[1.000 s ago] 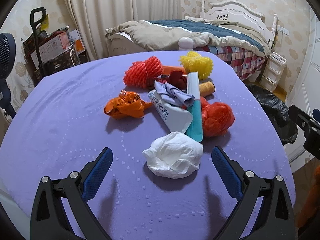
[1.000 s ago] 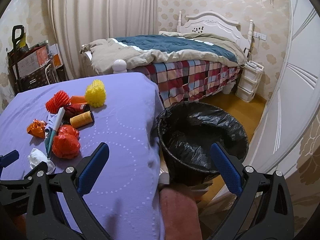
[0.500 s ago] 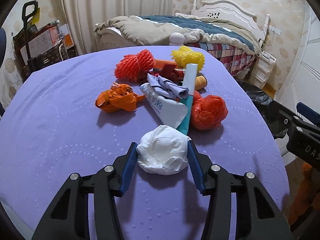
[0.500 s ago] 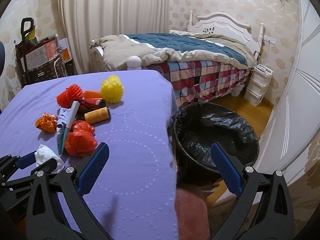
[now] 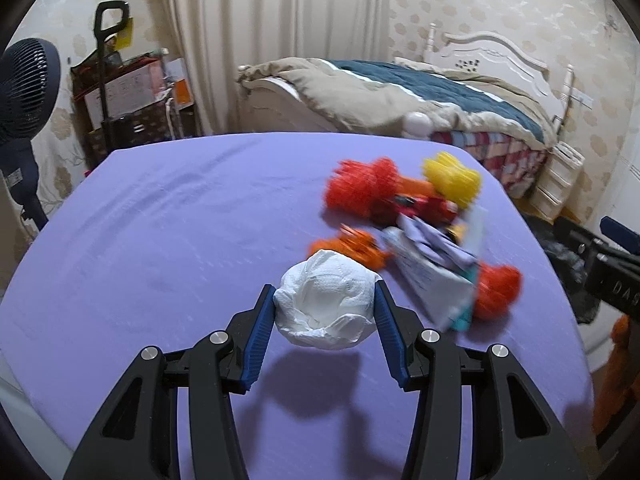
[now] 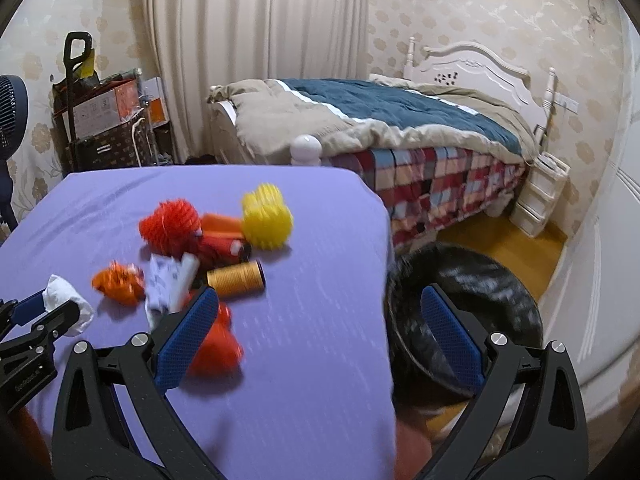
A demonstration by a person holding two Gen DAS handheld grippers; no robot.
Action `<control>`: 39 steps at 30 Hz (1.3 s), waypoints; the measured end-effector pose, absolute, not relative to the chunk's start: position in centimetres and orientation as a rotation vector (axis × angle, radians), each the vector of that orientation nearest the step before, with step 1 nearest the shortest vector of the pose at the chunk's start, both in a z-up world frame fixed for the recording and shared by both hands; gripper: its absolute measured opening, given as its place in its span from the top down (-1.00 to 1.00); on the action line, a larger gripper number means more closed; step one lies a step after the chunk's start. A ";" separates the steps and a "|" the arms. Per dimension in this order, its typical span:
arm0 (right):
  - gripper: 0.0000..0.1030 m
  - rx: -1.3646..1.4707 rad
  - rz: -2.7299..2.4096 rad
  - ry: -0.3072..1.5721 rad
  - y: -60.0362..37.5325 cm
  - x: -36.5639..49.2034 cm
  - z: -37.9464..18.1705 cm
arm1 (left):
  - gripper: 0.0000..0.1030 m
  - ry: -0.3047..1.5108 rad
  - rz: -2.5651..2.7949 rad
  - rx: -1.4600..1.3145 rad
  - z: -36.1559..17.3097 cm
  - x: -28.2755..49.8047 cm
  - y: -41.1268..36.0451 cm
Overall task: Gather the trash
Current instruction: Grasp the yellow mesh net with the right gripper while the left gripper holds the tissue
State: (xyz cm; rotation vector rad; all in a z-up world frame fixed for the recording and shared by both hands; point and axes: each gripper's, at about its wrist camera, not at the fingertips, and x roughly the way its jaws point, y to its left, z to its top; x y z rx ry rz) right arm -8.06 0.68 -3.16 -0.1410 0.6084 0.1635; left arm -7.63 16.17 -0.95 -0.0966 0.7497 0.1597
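White tissue wad, pinched between the blue pads of our left hand-held gripper, hangs just above the purple table. Rightward lies the trash pile. Our right hand-held gripper stands wide open, empty, spanning the table edge and the black-lined bin.
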 end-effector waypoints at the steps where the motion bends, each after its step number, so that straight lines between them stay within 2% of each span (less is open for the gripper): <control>1: -0.92 -0.142 0.169 0.610 1.1 -7.3 -3.1 | 0.05 0.749 0.171 -0.099 -0.9 -7.2 16.8; 11: -0.90 -0.147 0.213 0.661 4.3 -0.1 -3.4 | 0.05 0.726 0.241 -0.113 0.2 -1.9 21.4; 13: -0.82 -0.153 0.216 0.673 4.9 1.2 -3.6 | 0.05 0.726 0.249 -0.114 0.2 -0.8 22.2; 15: -0.63 -0.153 0.228 0.696 5.3 2.7 -3.9 | 0.05 0.731 0.257 -0.115 0.1 0.4 22.9; 24: -0.59 -0.175 0.247 0.771 6.8 6.9 -5.7 | 0.05 0.758 0.262 -0.121 -0.3 3.7 23.9; 31: -0.13 -0.136 0.310 0.847 6.5 7.8 -7.3 | 0.05 0.767 0.249 -0.107 -0.5 4.2 23.2; 33: 0.08 -0.129 0.335 0.852 6.6 7.7 -7.4 | 0.05 0.764 0.248 -0.102 -0.4 4.2 23.0; 39: 0.17 -0.136 0.316 0.795 5.9 6.2 -6.3 | 0.05 0.731 0.224 -0.090 1.3 3.7 21.5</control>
